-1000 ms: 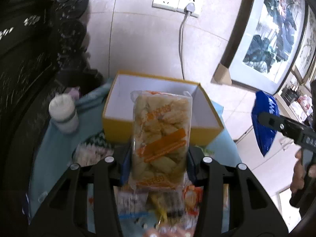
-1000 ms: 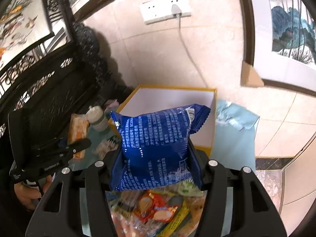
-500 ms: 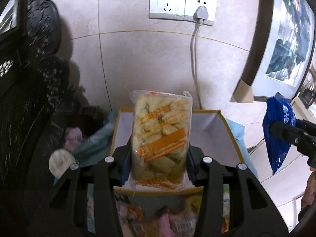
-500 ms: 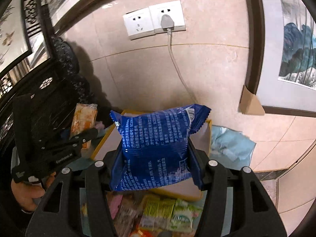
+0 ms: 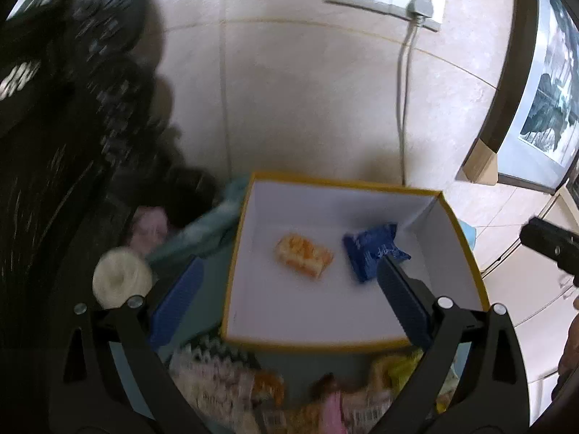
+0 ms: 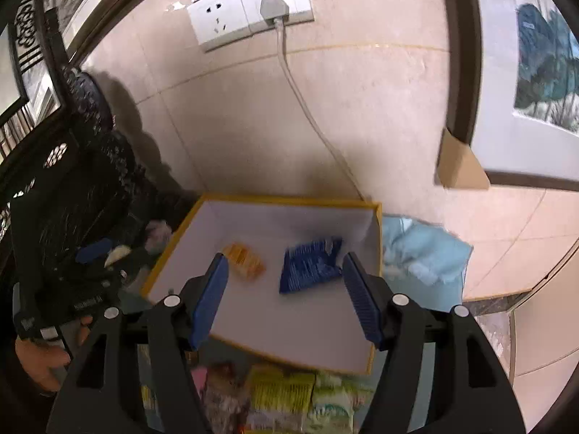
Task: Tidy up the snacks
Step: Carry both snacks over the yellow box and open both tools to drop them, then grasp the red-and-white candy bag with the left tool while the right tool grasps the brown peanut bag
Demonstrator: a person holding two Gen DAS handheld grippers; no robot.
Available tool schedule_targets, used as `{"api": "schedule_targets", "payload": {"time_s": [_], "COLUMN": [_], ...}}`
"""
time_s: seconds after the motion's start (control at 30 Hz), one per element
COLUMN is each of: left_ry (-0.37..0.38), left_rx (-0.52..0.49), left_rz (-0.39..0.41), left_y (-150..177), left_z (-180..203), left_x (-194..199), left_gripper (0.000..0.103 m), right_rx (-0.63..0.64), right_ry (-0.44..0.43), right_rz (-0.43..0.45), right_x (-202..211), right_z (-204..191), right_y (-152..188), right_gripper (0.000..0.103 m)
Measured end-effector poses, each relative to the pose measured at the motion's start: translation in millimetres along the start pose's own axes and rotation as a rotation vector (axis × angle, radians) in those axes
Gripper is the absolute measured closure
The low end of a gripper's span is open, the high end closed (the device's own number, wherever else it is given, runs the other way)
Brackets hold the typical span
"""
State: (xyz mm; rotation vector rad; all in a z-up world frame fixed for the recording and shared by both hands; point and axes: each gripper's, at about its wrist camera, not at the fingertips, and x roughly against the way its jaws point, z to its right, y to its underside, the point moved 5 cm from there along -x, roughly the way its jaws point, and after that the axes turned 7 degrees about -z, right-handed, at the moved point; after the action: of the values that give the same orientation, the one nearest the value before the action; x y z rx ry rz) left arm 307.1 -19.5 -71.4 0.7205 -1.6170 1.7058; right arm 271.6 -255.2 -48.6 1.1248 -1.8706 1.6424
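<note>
Both snacks now lie on the white floor of the yellow-rimmed cardboard box (image 5: 249, 238), apart from each other: the clear orange-printed packet of pale biscuits (image 5: 304, 256) toward the middle, the crinkly blue foil pouch (image 5: 372, 251) nearer the right wall. The left gripper (image 5: 289, 300) has just sprung its jaws wide and holds nothing; the right gripper (image 6: 286, 289) has also just been opening, its blue ribbed pads standing clear of the pouch below. More wrapped snacks in a loose heap (image 6: 282, 398) wait on the near side of the box. I judge them light, soft and puffed with air, slippery in their film and easily crushed, so each is best pinched gently across its flat middle rather than by a sealed end.
</note>
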Motion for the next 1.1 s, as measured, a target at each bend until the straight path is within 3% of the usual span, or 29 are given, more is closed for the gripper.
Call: {"api": "schedule_targets", "payload": {"time_s": [0.17, 0.33, 0.43, 0.53, 0.7, 1.1], "left_ry": [-0.013, -0.051, -0.097, -0.099, -0.121, -0.171], "left_rx": [0.076, 0.058, 0.058, 0.099, 0.119, 0.136], "left_rz": [-0.061, -0.148, -0.233, -0.296, -0.338, -0.339], "left_y": [63, 145, 192, 228, 257, 258], "left_z": [-15, -32, -48, -67, -83, -95], "left_x": [8, 11, 2, -4, -11, -31], "left_gripper": [0.005, 0.005, 0.005, 0.005, 0.005, 0.006], "right_rx": [0.016, -0.038, -0.055, -0.068, -0.046, -0.038], "right_ry": [0.034, 0.076, 0.107, 0.135, 0.177, 0.200], "right_rz": [-0.063, -0.131, -0.190, -0.212, -0.242, -0.242], "right_x": [4, 5, -3, -7, -14, -19], "right_z": [5, 17, 25, 32, 35, 50], "right_y": [70, 144, 180, 202, 218, 214], "right_gripper": [0.037, 0.037, 0.037, 0.037, 0.037, 0.040]}}
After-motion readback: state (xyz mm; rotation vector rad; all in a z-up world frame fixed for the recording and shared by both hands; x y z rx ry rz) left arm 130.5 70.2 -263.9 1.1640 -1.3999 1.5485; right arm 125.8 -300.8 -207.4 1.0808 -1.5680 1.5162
